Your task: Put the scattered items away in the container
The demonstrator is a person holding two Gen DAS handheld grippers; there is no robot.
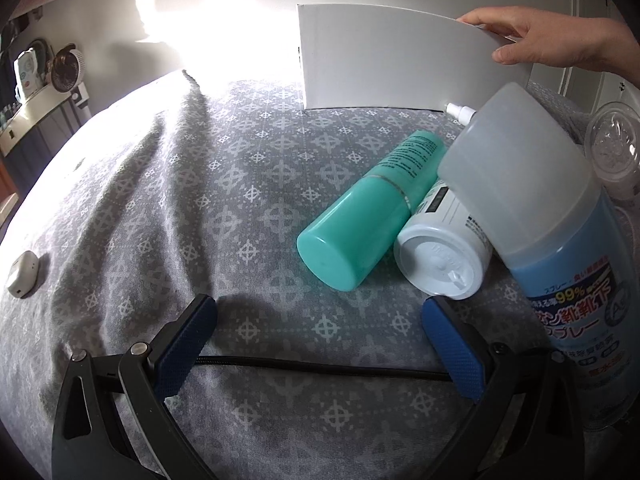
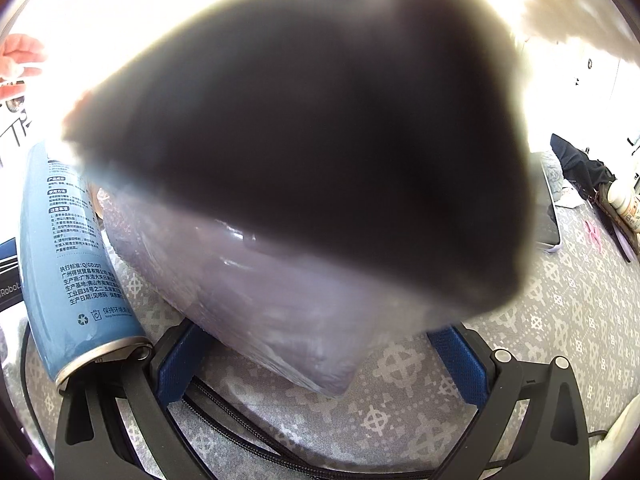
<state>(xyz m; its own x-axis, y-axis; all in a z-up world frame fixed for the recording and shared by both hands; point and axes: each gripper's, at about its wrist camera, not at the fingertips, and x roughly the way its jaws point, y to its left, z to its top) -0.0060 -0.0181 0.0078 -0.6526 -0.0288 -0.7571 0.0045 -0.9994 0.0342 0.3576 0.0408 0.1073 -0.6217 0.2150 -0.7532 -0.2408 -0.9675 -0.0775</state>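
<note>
Left tool (image 1: 318,336) sits low over the patterned bedspread (image 1: 168,208), fingers spread wide, nothing between them. Just beyond lie a teal bottle (image 1: 362,216) and a white bottle (image 1: 444,252) touching side by side, with the blue spray can (image 1: 560,248) leaning over them on the right. Far back, a hand (image 1: 560,40) grips the white container (image 1: 400,60). A small white case (image 1: 22,274) lies far left. Right tool (image 2: 320,356), fingers apart, flanks a blurred purple-wrapped item (image 2: 288,292) that blocks most of its view; contact unclear.
</note>
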